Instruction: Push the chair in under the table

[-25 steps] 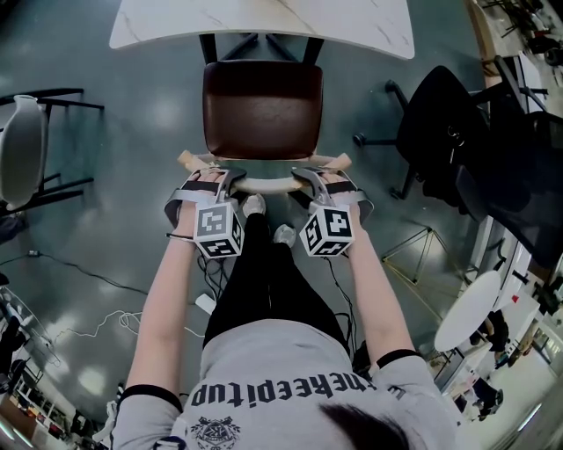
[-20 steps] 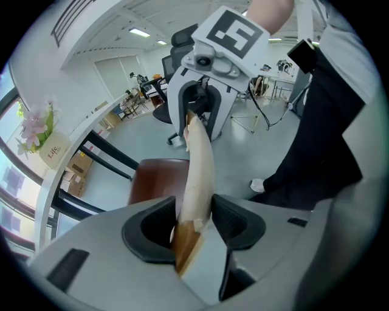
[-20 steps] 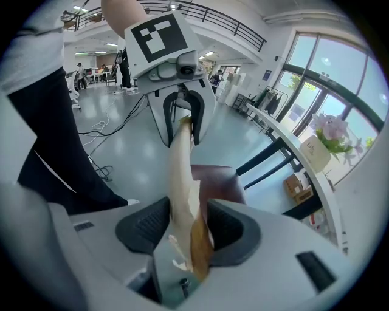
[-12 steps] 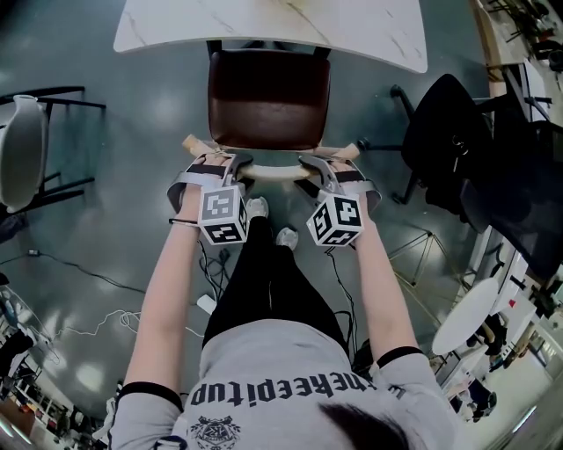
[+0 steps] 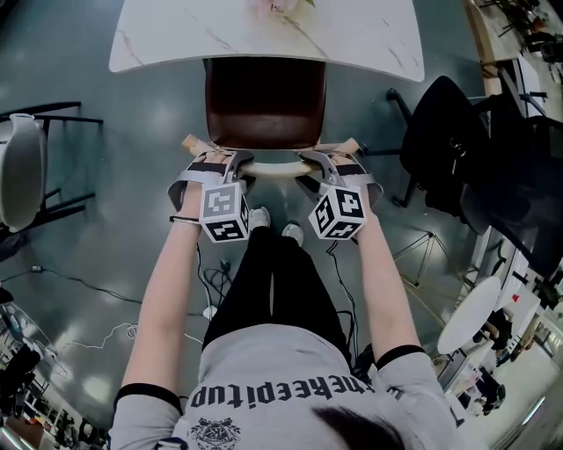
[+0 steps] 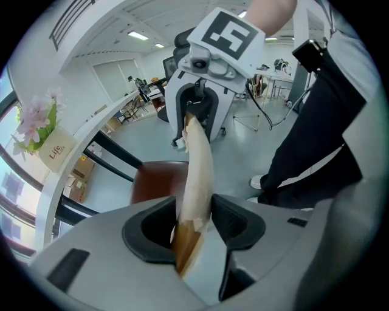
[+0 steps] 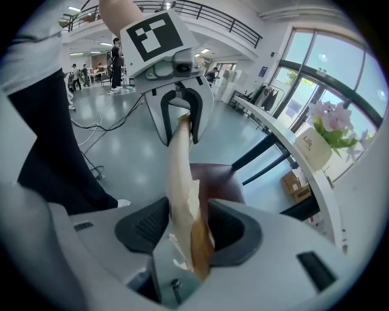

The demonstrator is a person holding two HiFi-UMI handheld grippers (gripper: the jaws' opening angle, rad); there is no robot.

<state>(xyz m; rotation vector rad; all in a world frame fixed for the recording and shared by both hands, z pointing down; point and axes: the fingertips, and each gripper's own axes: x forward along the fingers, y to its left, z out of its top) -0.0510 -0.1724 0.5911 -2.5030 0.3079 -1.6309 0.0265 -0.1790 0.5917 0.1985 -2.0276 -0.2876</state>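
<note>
The chair (image 5: 264,101) stands in the upper middle of the head view. The far edge of its brown seat is tucked just under the near edge of the white marble surface (image 5: 361,35); most of the seat is exposed. Its pale, curved wooden backrest (image 5: 271,169) runs across the frame just below the seat.

The left gripper (image 5: 230,163) is clamped on the left part of that rail. Its own view shows the black jaws narrow, pressed against both faces of the wood. The right gripper (image 5: 313,163) holds the right part of the rail the same way, with its jaws closed onto the wood. Each gripper's view shows the other one further along the rail.

The push looks to be in hand and partly done, since the seat has only begun to go under. The next move probably calls for an even forward shove from both grippers, so the chair runs straight between the dark table legs without twisting. The person's feet are just behind the backrest and would need to step forward with it. Pink flowers (image 5: 280,5) sit at the top edge of the surface, so any bump should be gentle.
</note>
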